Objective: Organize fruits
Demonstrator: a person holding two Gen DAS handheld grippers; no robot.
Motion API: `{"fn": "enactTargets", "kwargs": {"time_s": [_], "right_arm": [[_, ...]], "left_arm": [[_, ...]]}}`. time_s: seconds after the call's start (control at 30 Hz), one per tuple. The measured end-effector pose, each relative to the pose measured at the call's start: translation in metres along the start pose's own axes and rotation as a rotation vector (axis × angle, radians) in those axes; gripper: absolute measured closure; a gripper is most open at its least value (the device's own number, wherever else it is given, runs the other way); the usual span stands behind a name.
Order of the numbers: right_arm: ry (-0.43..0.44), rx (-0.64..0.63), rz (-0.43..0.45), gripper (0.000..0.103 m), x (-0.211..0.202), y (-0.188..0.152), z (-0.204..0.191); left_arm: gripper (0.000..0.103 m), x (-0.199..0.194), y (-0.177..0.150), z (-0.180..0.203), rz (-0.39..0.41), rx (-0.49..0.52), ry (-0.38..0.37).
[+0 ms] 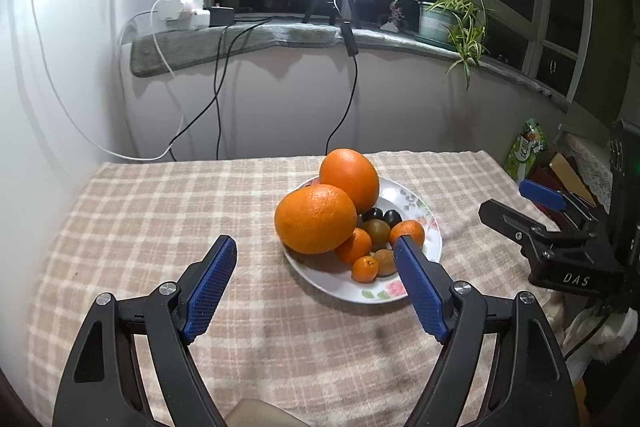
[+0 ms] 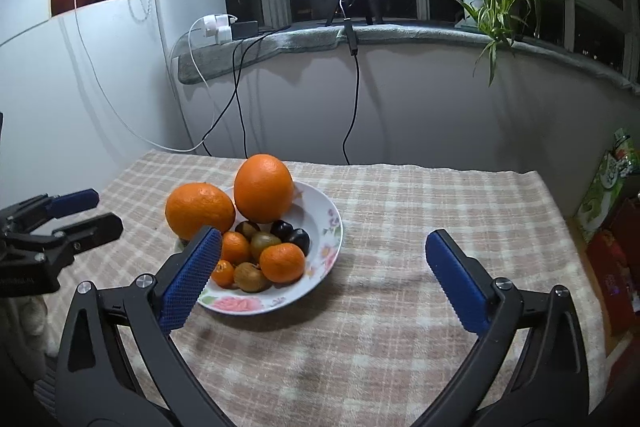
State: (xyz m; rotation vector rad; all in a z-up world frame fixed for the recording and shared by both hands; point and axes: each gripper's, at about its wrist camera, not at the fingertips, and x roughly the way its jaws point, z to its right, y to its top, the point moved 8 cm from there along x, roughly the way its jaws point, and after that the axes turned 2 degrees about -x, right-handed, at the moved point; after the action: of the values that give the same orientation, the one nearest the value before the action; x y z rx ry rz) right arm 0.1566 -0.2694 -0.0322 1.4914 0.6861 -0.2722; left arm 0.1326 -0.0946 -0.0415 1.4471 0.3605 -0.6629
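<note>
Orange fruit fills the plate (image 2: 320,215) ahead of both wide, empty grippers, left (image 1: 316,259) and right (image 2: 324,255); I would withdraw slowly, avoiding the overhanging orange (image 2: 200,210).

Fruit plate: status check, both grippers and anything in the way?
Left gripper open, empty. Right gripper open, empty. Fruit piled on floral plate; front big orange overhangs the rim. Cloth around it bare.

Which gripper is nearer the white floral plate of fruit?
Left, marginally. The left gripper has one fingertip at the white floral plate; the right gripper hangs just to its other side. Both are open and empty.
</note>
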Motion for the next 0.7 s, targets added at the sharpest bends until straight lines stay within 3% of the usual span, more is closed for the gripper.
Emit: {"fn": "enactTargets", "kwargs": {"time_s": [0.7], "right_arm": [[-0.052, -0.090, 0.017, 0.000, -0.010, -0.002, -0.016]], "left_arm": [[0.022, -0.013, -0.003, 0.001, 0.015, -0.007, 0.014]]}}
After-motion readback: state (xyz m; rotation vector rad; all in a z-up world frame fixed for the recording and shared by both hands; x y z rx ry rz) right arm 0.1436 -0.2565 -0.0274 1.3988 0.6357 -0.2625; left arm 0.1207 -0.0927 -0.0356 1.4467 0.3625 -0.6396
